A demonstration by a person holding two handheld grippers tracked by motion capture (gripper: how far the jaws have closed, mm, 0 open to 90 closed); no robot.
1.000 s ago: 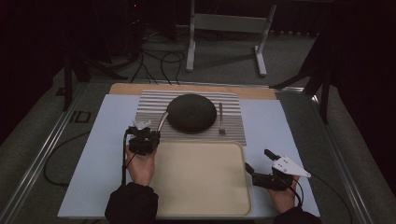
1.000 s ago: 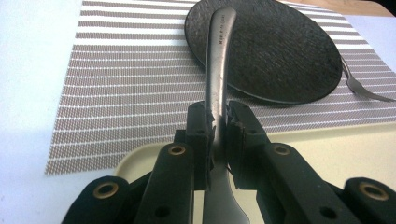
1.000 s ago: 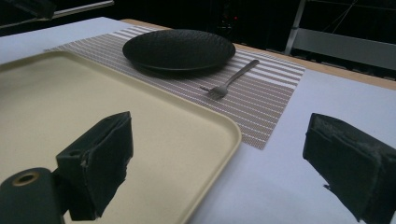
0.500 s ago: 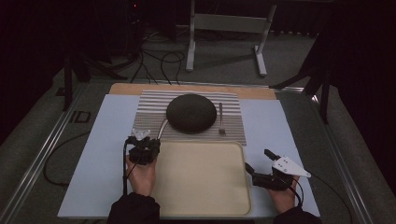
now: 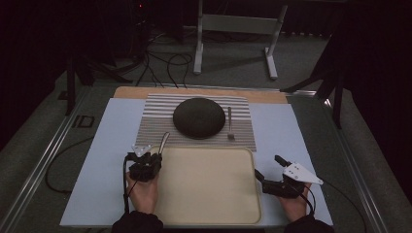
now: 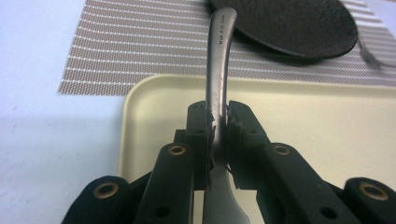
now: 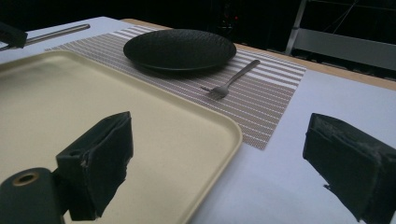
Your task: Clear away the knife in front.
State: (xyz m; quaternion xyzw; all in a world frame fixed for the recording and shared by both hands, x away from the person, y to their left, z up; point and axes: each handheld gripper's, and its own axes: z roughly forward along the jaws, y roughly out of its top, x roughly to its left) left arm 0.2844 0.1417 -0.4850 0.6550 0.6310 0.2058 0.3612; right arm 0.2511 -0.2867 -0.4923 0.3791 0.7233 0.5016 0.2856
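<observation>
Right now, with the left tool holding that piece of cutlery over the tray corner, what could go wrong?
1. The left tool pinches the utensil on its narrow handle, so it may pivot or slip.
2. Its long end reaches toward the black plate and could knock the rim.
3. It hangs over the tray edge and might catch there if lowered.

Both grippers are black: the left gripper [image 5: 144,162] carries a small pale three-cornered plate on top, the right gripper [image 5: 269,170] a larger white one, and a thin black cable trails from each. Up close, the left gripper's [image 6: 218,126] blocky links have brass-ringed holes, and its pads [image 6: 198,122] look scuffed. The person wears dark sleeves [image 5: 137,223].
</observation>
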